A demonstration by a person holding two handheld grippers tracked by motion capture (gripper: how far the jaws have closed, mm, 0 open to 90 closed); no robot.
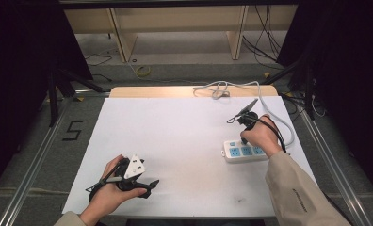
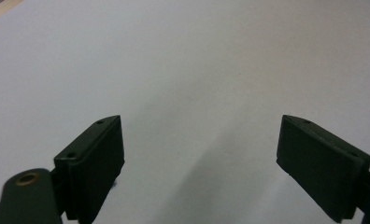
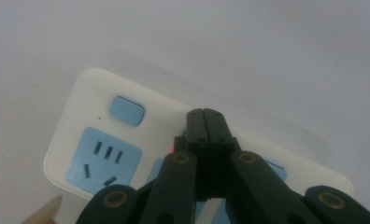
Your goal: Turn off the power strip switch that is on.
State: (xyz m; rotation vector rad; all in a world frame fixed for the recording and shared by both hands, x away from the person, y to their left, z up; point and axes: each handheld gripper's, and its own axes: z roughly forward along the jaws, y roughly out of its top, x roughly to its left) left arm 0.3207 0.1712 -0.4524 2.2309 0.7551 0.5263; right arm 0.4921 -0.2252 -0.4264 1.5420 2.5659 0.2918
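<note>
A white power strip (image 1: 245,151) with blue sockets lies on the white table sheet (image 1: 184,141) at the right. My right gripper (image 1: 243,140) points down at its left end. In the right gripper view the jaws (image 3: 206,115) are shut together with nothing between them. Their tips are over the strip (image 3: 80,98), just right of its blue switch (image 3: 125,110). A small red light (image 3: 171,150) glows beside them. Whether the tips touch the strip I cannot tell. My left gripper (image 1: 149,187) rests low near the front left, open and holding nothing (image 2: 199,140).
The strip's white cable (image 1: 271,110) loops from its right end to the back edge of the table, where it lies coiled. A wooden frame (image 1: 123,37) and loose cables stand on the floor beyond. Metal rails run along both sides.
</note>
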